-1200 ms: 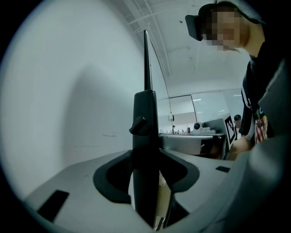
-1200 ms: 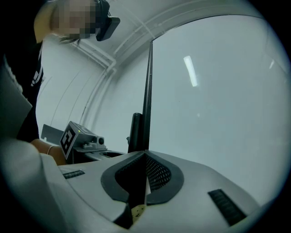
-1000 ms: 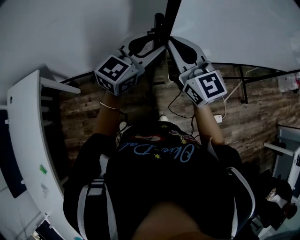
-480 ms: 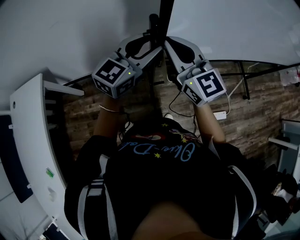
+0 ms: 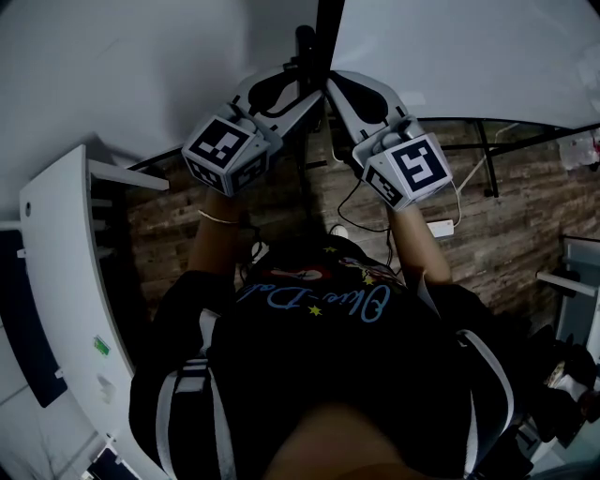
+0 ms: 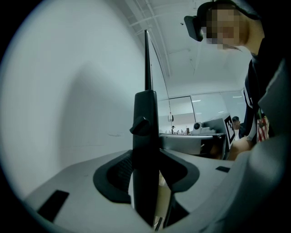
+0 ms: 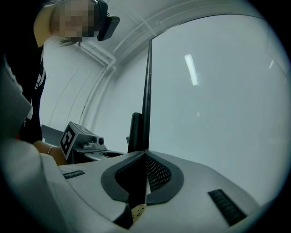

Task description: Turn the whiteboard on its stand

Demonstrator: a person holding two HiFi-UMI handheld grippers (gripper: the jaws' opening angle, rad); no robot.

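The whiteboard [image 5: 469, 56] stands edge-on in front of me, its thin black edge [image 5: 328, 23] running up the top centre of the head view. My right gripper [image 5: 330, 86] is shut on that edge; in the right gripper view its jaws [image 7: 144, 157] meet around the edge strip [image 7: 147, 91], with the white face [image 7: 218, 100] to the right. My left gripper [image 5: 305, 84] comes in from the left. It is shut on a black post [image 6: 145, 132] with a knob [image 6: 140, 125], which stands just beside the board's edge [image 6: 147, 59].
A white curved desk [image 5: 56, 281] stands close on my left. Below lies a brick-patterned floor [image 5: 525, 216] with the stand's black legs [image 5: 487, 169], loose cables and a white adapter [image 5: 438, 230]. A large white surface [image 5: 122, 66] fills the upper left.
In the head view both grippers and the board's black edge have shifted slightly left, and the edge now looks more upright. Both grips are unchanged.
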